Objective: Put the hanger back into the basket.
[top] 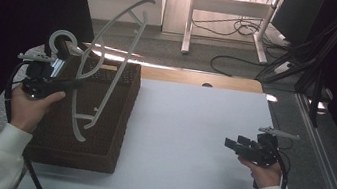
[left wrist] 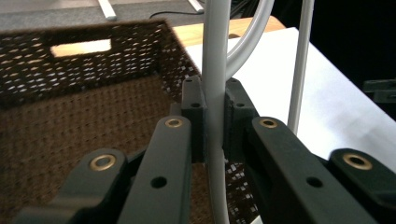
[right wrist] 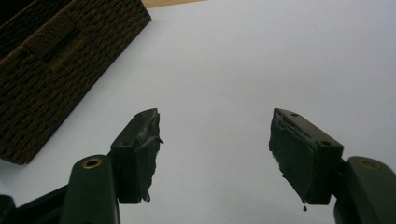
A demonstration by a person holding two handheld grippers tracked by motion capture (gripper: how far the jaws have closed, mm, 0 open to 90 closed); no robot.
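Table (top: 189, 143), white-topped, bears a brown woven basket (top: 100, 135).

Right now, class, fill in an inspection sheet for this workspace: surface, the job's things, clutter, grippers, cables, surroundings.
Surface: white table top, bare in the middle; a wooden strip shows at its far edge.
Job's things: white hanger held over a brown woven basket at the table's left; the basket looks empty in the left gripper view.
Clutter: nothing seen.
Grippers: left gripper shut on the hanger's bar; right gripper open, holding nothing, over the bare top.
Cables: loose cables on the floor beyond the table; one trails from each gripper.
Surroundings: grey floor, white table legs behind, dark at both sides.
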